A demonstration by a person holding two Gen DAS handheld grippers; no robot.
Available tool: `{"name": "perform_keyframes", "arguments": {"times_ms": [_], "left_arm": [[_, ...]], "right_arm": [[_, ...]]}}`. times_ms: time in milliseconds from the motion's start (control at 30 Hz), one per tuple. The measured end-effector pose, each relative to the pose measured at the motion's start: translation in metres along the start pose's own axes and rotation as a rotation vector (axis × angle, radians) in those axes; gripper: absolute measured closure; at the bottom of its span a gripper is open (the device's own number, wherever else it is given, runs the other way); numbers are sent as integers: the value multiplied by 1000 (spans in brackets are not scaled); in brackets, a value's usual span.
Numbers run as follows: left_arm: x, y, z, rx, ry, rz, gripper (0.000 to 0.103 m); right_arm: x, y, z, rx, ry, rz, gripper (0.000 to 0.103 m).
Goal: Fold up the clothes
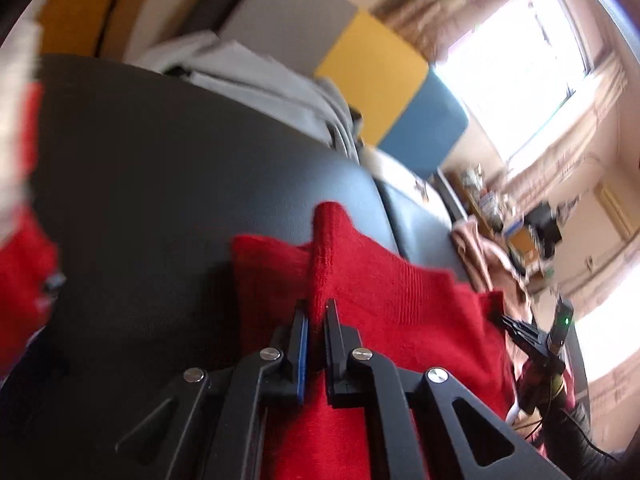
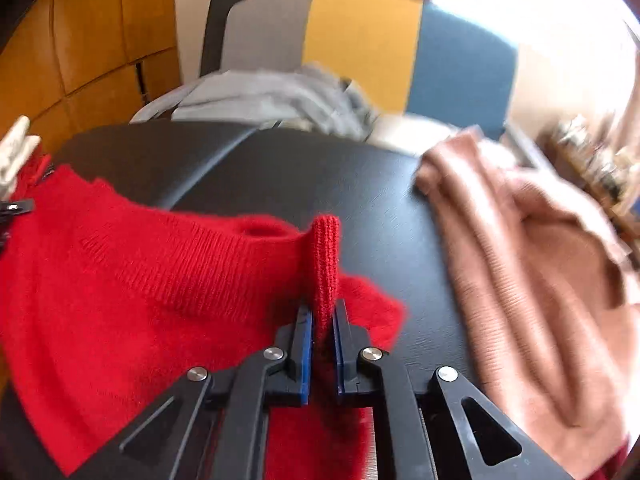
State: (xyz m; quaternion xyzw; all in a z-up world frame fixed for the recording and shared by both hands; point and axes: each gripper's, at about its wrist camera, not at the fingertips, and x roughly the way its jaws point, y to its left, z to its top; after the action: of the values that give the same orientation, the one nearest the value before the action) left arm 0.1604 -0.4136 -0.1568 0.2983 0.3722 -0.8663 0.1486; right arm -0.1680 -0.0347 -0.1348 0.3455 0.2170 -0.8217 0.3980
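**Both grippers pinching the red sweater**

Nearest you, your left gripper has its fingers pressed together on a raised fold of the red sweater. Your right gripper does the same, its fingers pinching a ribbed fold that stands up between them. The sweater spreads over the near part of the black counter, running left from your right gripper and right from your left one. In the left wrist view your right gripper shows at the sweater's right edge.

To the right on the counter, apart from the red knit, lies a crumpled pink garment. Beyond the counter's far edge sits a heap of grey clothes. Farther back stand grey, yellow and blue panels, with a bright window at far right.
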Motion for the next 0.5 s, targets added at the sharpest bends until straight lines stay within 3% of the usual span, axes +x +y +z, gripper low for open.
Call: {"name": "perform_keyframes", "arguments": {"times_ms": [133, 200, 300, 367, 400, 500], "left_arm": [[8, 19, -15, -44, 59, 60, 98], [14, 23, -18, -68, 70, 85, 95], [1, 22, -16, -116, 13, 93, 88], [-18, 19, -12, -150, -60, 102, 85], [-28, 15, -11, -156, -100, 94, 84], [-41, -11, -18, -82, -138, 35, 80]], "right_arm": [[14, -18, -4, 119, 15, 20, 94], [31, -8, -11, 84, 63, -3, 92], [25, -4, -14, 79, 40, -29, 88], [11, -3, -13, 83, 12, -62, 76], [2, -2, -12, 80, -9, -78, 75], [-39, 16, -9, 56, -115, 4, 66]]}}
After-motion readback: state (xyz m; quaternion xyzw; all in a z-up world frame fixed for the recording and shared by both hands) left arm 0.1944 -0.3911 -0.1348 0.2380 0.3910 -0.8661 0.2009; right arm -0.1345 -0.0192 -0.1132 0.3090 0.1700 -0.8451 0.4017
